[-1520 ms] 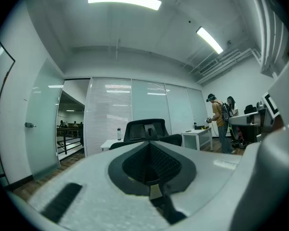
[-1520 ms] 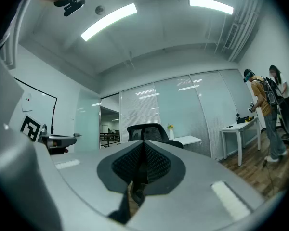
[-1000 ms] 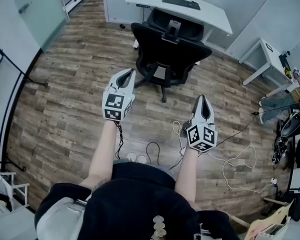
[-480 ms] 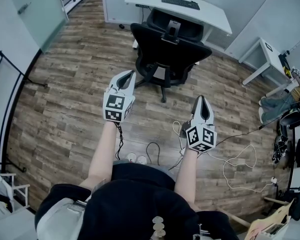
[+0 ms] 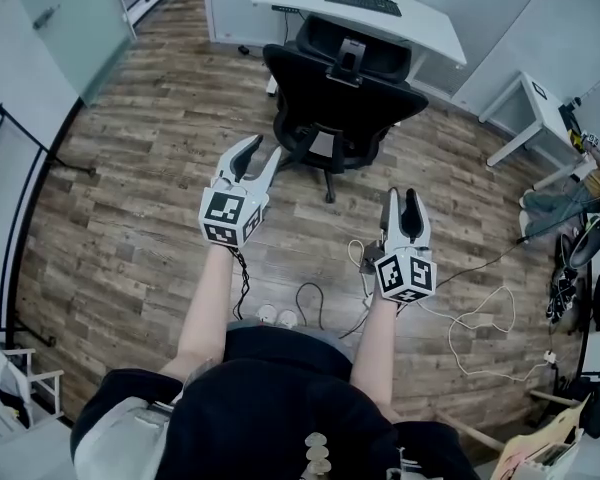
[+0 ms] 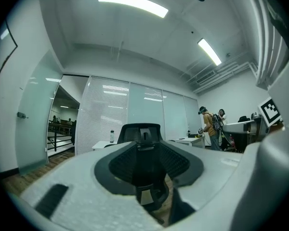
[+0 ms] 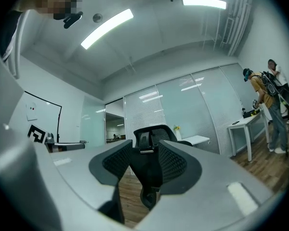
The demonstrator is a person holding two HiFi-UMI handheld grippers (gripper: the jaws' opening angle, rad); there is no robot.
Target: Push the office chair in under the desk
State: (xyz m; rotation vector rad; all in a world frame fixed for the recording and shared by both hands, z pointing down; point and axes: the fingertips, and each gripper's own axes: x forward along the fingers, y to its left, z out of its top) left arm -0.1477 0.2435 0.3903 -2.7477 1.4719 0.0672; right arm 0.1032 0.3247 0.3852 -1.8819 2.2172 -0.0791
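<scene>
The black office chair point(image 5: 342, 96) stands on the wood floor with its back toward me, pulled out a little from the white desk point(image 5: 417, 30). My left gripper point(image 5: 259, 155) is held in the air short of the chair's left side. Its jaws are opening with nothing between them. My right gripper point(image 5: 401, 202) hangs lower and to the right, farther from the chair, its jaws also opening and empty. In the left gripper view the chair point(image 6: 142, 132) shows in the gap of the gripper point(image 6: 147, 170). The right gripper view frames the chair point(image 7: 151, 137) between its jaws point(image 7: 144, 173) too.
A black keyboard point(image 5: 362, 4) lies on the desk. A small white side table point(image 5: 533, 118) stands at the right. White and black cables point(image 5: 477, 330) trail over the floor near my feet. A glass door point(image 5: 72, 18) and a black stand point(image 5: 25, 123) are at the left. People point(image 6: 210, 127) stand far off.
Both grippers were shut before and now their jaws stand apart. The hands have barely shifted; the chair has not moved.
</scene>
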